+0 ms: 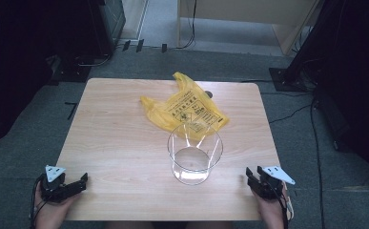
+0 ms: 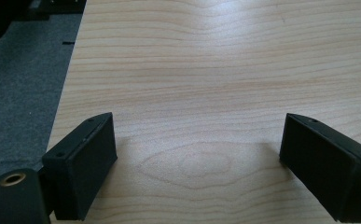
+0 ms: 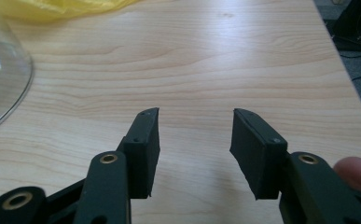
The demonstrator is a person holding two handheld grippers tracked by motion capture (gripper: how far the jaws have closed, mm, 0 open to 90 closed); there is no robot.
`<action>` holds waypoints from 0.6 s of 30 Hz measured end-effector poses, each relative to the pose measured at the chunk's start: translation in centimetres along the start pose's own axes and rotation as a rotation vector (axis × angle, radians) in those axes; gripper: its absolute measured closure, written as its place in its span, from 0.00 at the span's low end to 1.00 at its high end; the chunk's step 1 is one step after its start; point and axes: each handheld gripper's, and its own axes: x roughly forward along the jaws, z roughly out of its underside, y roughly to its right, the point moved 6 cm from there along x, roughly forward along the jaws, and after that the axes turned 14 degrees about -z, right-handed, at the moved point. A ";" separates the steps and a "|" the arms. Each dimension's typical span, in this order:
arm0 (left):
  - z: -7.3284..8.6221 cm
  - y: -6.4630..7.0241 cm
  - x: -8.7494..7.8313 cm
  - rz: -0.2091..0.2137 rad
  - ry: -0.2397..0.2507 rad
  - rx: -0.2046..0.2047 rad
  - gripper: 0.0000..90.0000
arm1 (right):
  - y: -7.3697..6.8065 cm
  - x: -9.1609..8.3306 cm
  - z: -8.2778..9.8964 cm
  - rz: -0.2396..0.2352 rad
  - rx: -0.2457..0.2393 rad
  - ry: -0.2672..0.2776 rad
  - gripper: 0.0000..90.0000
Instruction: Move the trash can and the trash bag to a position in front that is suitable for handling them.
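**Both grippers at rest, nothing held**

My left gripper (image 1: 83,180) sits at the near left corner of the table (image 1: 120,143), held in my left hand (image 1: 51,210). Its jaws stand wide apart, with bare wood grain between them and nothing touching either pad. To the outer side of the left jaw the table edge drops to grey carpet (image 2: 19,84).

My right gripper (image 1: 252,175) sits at the near right corner, held in my right hand (image 1: 272,212). Its jaws are parted to a middling gap, narrower than the left pair, again with bare wood between them. A fingertip (image 3: 357,170) shows beside the right jaw.

A clear glass bowl (image 1: 195,152) stands upright ahead of and between the two grippers, well apart from both; in the right gripper view its curved wall (image 3: 5,79) lies ahead and left of my jaws. A yellow bag (image 1: 184,107) with dark print lies crumpled beyond the bowl, partly seen through the glass; whether bag and bowl touch I cannot tell
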 end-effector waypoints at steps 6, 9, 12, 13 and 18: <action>0.0 0.0 0.0 -0.001 0.000 -0.001 0.11 | -2.0 0.5 -1.6 -0.057 0.006 0.035 0.65; 0.0 0.0 0.0 -0.004 -0.001 -0.002 0.11 | -3.3 1.2 -3.0 -0.093 0.022 0.056 0.66; 0.0 -0.2 0.0 -0.015 -0.005 -0.013 0.11 | -4.2 2.0 -4.1 -0.103 0.030 0.048 0.66; 0.0 -0.2 0.0 -0.015 -0.005 -0.013 0.11 | -4.4 2.2 -4.3 -0.105 0.028 0.049 0.66; 0.0 -0.2 0.0 -0.015 -0.005 -0.014 0.11 | -5.3 2.9 -5.4 -0.111 0.011 0.059 0.67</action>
